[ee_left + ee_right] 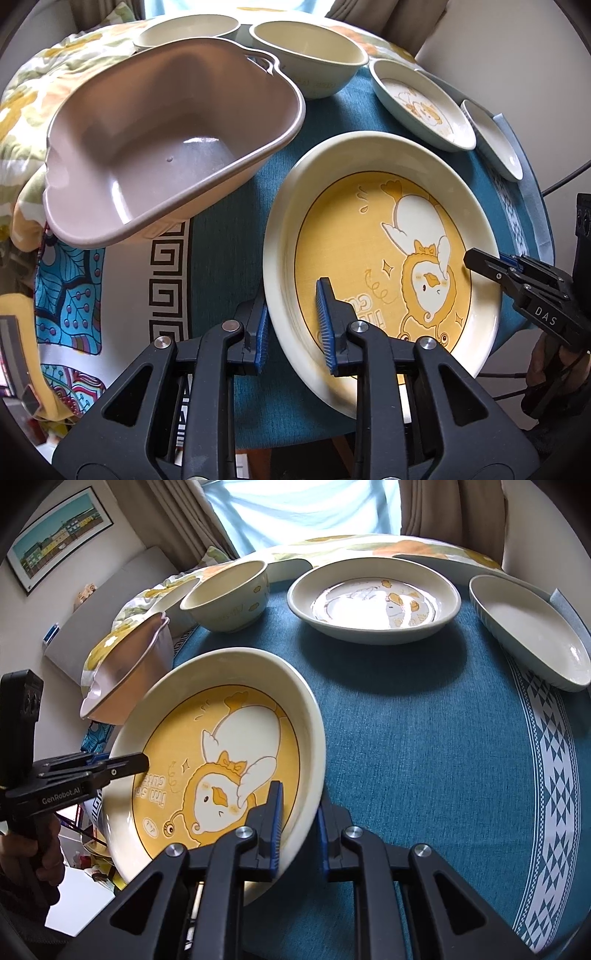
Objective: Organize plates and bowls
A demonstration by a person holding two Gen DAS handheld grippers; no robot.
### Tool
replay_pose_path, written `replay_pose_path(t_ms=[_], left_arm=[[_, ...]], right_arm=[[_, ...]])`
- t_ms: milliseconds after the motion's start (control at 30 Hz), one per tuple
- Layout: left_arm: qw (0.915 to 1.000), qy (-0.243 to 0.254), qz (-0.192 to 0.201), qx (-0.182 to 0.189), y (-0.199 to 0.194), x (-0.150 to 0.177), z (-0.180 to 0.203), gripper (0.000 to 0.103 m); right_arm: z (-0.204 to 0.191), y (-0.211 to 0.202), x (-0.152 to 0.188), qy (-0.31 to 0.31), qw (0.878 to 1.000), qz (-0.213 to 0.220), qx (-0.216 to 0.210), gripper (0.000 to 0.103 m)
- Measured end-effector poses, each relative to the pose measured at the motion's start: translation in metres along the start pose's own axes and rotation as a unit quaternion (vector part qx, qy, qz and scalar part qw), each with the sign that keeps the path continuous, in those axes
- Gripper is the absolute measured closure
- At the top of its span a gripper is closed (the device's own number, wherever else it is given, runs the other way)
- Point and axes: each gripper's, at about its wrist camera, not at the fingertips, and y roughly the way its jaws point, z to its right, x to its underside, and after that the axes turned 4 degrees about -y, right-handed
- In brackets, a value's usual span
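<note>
A large cream plate with a yellow duck picture [384, 258] is held tilted above the blue tablecloth between both grippers. My left gripper [293, 326] is shut on its left rim, one finger inside and one outside. My right gripper [299, 830] is shut on the opposite rim of the same plate [221, 760]. The right gripper also shows at the right edge of the left wrist view [517, 273], and the left gripper at the left of the right wrist view [110, 770].
A brown plastic basin [166, 147] sits left of the plate, and also shows in the right wrist view [136, 664]. Behind stand a cream bowl [229, 594], a second bowl [188, 33], a duck plate [373, 602] and a plain dish [532, 631] on the tablecloth [424, 738].
</note>
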Motion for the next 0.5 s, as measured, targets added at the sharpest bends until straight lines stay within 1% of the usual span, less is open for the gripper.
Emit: replay_pose_path(t_ms=[67, 133, 167, 200, 233, 267, 333, 433, 500], left_arm=[[1.0, 0.005, -0.002, -0.007, 0.001, -0.001, 0.003, 0.07], [0.9997, 0.012, 0.005, -0.021, 0.0, -0.001, 0.006, 0.031], [0.9994, 0.015, 0.013, -0.028, -0.002, 0.0, 0.007, 0.026], [0.9992, 0.018, 0.019, -0.031, -0.002, 0.001, 0.008, 0.026], [0.9991, 0.019, 0.018, -0.032, -0.003, 0.001, 0.008, 0.026], [0.9992, 0.019, 0.016, -0.033, -0.003, 0.002, 0.009, 0.026], [0.9993, 0.017, 0.012, -0.033, -0.004, 0.004, 0.009, 0.026], [0.9993, 0.014, 0.007, -0.035, -0.017, 0.007, 0.012, 0.026], [0.9994, 0.015, 0.008, -0.031, -0.032, 0.006, 0.018, 0.026]], right_arm=[[0.001, 0.001, 0.001, 0.003, 1.0, -0.004, 0.001, 0.088], [0.001, 0.0, 0.002, 0.003, 1.0, -0.001, 0.003, 0.088], [0.001, 0.0, 0.002, 0.004, 1.0, 0.001, 0.004, 0.087], [0.002, -0.001, 0.003, 0.006, 1.0, 0.004, 0.006, 0.085], [0.003, -0.002, 0.003, 0.009, 1.0, 0.007, 0.007, 0.078], [0.004, -0.003, 0.003, 0.012, 1.0, 0.01, 0.006, 0.065], [0.008, -0.006, 0.003, 0.019, 1.0, 0.01, 0.001, 0.051], [0.013, -0.019, 0.0, 0.027, 1.0, 0.001, -0.002, 0.051], [0.016, -0.042, -0.005, 0.029, 0.999, 0.013, 0.008, 0.051]])
